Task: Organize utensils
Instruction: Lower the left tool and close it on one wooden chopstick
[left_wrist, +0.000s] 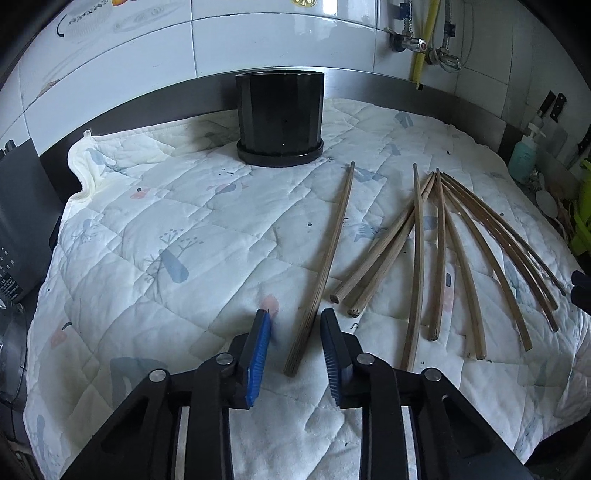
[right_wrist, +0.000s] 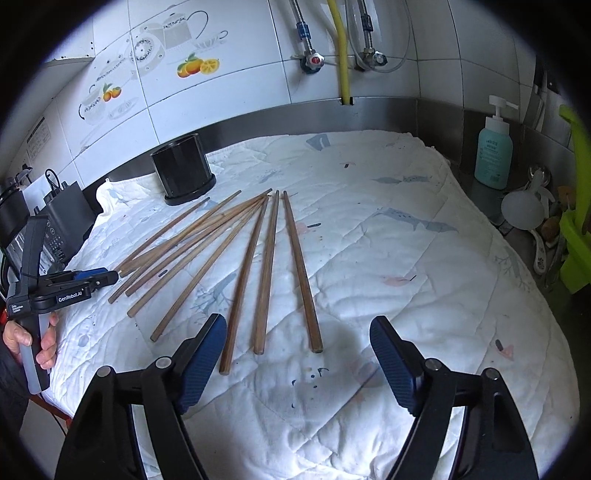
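Observation:
Several wooden chopsticks (right_wrist: 236, 254) lie fanned out on a white quilted cloth (right_wrist: 388, 280). A black round holder (left_wrist: 279, 116) stands at the back of the cloth; it also shows in the right wrist view (right_wrist: 183, 168). My left gripper (left_wrist: 295, 317) is open, its blue pads on either side of the near end of the leftmost chopstick (left_wrist: 321, 273), not closed on it. It also shows in the right wrist view (right_wrist: 96, 277). My right gripper (right_wrist: 297, 332) is wide open and empty, just in front of the near ends of three chopsticks.
A teal soap bottle (right_wrist: 493, 151), a white ladle (right_wrist: 522, 210) and a green rack (right_wrist: 576, 243) stand off the cloth to the right. A dark appliance (right_wrist: 62, 221) sits at the left. Tiled wall with pipes and valves (right_wrist: 314, 59) behind.

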